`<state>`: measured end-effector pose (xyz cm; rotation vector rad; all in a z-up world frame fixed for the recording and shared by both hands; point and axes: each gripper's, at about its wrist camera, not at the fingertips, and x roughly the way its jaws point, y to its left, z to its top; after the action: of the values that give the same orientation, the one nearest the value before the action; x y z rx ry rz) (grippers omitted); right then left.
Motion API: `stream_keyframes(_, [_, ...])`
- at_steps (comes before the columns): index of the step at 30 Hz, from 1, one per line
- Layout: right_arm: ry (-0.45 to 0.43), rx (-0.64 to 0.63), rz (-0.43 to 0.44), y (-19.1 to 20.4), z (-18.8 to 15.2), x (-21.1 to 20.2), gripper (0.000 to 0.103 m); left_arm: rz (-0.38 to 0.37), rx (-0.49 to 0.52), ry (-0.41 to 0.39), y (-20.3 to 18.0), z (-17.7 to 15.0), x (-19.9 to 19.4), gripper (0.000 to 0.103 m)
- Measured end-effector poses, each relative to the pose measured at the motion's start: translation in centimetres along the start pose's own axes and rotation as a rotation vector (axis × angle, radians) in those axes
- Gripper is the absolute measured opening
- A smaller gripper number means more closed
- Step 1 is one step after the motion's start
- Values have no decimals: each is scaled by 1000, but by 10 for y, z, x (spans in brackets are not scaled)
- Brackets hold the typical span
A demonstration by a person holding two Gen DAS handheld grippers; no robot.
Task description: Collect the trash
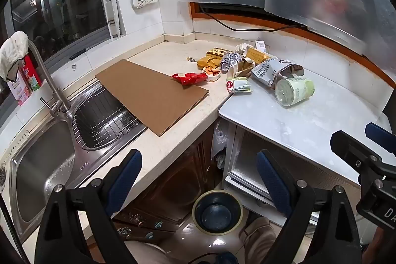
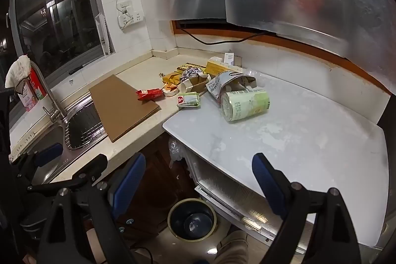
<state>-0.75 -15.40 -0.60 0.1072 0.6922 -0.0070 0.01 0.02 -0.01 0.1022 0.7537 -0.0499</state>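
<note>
Kitchen corner, beige stone counter (image 1: pixel 158 150) meeting a white marbled worktop (image 1: pixel 297 120) with a mottled, scuffed surface. Trash heap (image 1: pixel 237 63) sits in the corner where the two meet: crumpled foil, flattened yellow cartons, a folded grey-white printed pouch, soft paper scraps. A pale green cylindrical jar (image 1: pixel 294 92) lies on its side on the white worktop, touching the pouch. A glossy red wrapper (image 1: pixel 190 78) rests on the far end of a flat brown cardboard sheet (image 1: pixel 151 95), which overhangs the stainless sink (image 1: pixel 44 165) and its wire rack. On the floor below, a round dark bin (image 1: pixel 217 212) with a pale rim, empty as far as seen. Left gripper (image 1: pixel 199 180): blue ribbed pads spread wide, nothing between them; bin lies between the fingers, low in frame; trash well beyond the tips. Right gripper (image 2: pixel 195 180): likewise wide, empty. Right wrist view alone shows the jar label's full length and a ceiling light reflected in the window; left wrist view alone shows more of the sink basin.
</note>
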Motion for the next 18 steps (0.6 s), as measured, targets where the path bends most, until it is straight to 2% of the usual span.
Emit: stream_keyframes(18, [13,2,1,4,1,0,89,-24,1,4,-2,-2,-4,92])
